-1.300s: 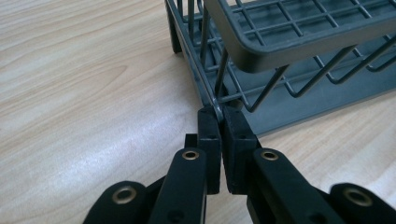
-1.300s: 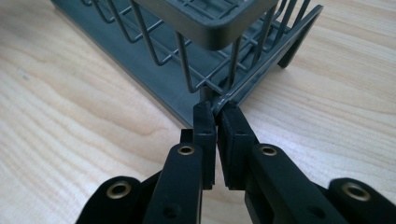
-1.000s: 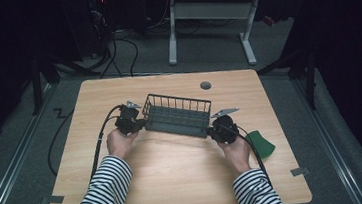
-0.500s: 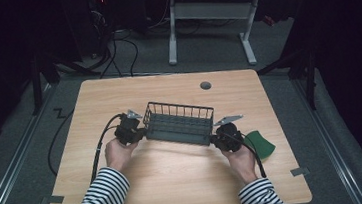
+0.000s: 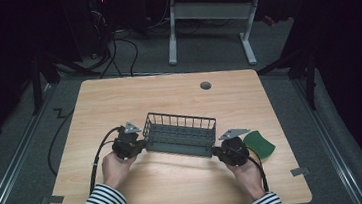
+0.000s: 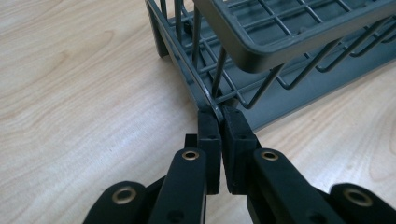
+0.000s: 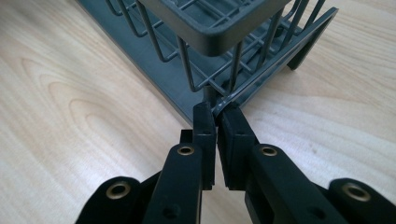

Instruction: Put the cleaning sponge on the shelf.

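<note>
A dark grey wire basket stands lengthwise across the middle of the wooden table. My left gripper is at its left end. In the left gripper view the jaws are shut on the thin bottom rim of the basket at a corner. My right gripper is at the basket's right end. In the right gripper view that gripper is shut the same way on the bottom rim of the basket. The basket looks empty. I cannot tell whether it rests on the table or hangs just above it.
A green pad lies on the table just right of my right hand. A round grey grommet sits near the far edge. Cables trail from the left gripper over the table's left side. A desk frame stands on the floor beyond.
The basket, held at both ends, has moved toward the near edge of the table, and both hands have come back with it. Both grips are unchanged.
</note>
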